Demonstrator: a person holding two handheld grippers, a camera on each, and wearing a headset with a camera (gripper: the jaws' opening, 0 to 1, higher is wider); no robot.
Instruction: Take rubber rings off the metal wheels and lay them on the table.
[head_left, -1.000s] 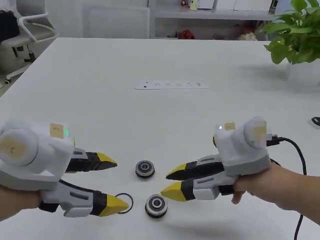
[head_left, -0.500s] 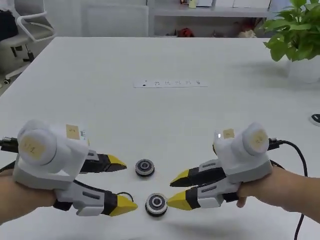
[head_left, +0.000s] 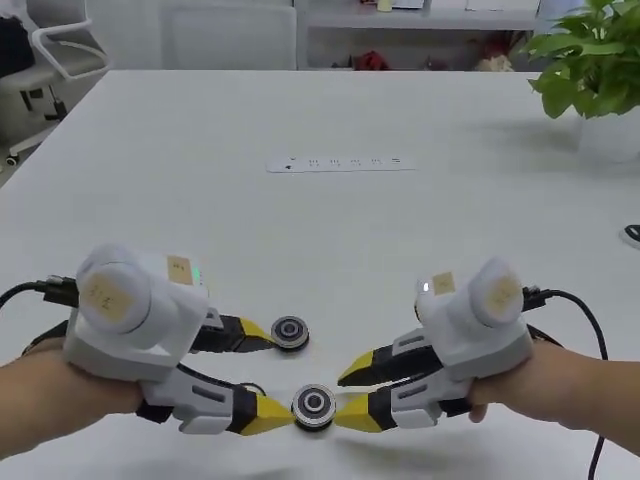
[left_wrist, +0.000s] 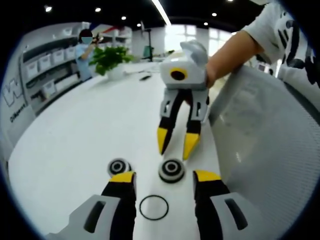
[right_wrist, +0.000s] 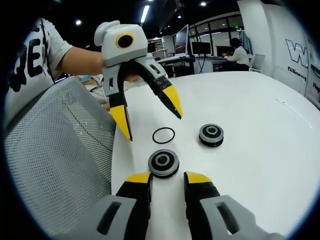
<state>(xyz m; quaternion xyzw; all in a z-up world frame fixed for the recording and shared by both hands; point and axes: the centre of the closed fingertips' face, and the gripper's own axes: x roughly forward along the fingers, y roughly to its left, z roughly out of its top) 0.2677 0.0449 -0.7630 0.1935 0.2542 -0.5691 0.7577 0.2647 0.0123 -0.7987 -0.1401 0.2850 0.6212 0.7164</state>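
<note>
While one rubber ring (right_wrist: 163, 135) lay on the worktop (head_left: 340, 240), two metal wheels (head_left: 313, 405) apparently carried theirs; left tongs (head_left: 276, 378) and right tongs (head_left: 341, 400) gaped, empty.

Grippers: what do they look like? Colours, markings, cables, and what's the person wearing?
Both the left gripper and right gripper have white rounded bodies, black jaws with pointed yellow tips, tan square stickers and a black cable each. A green light glows on the left one. The person wears a white short sleeve with dark lettering.
</note>
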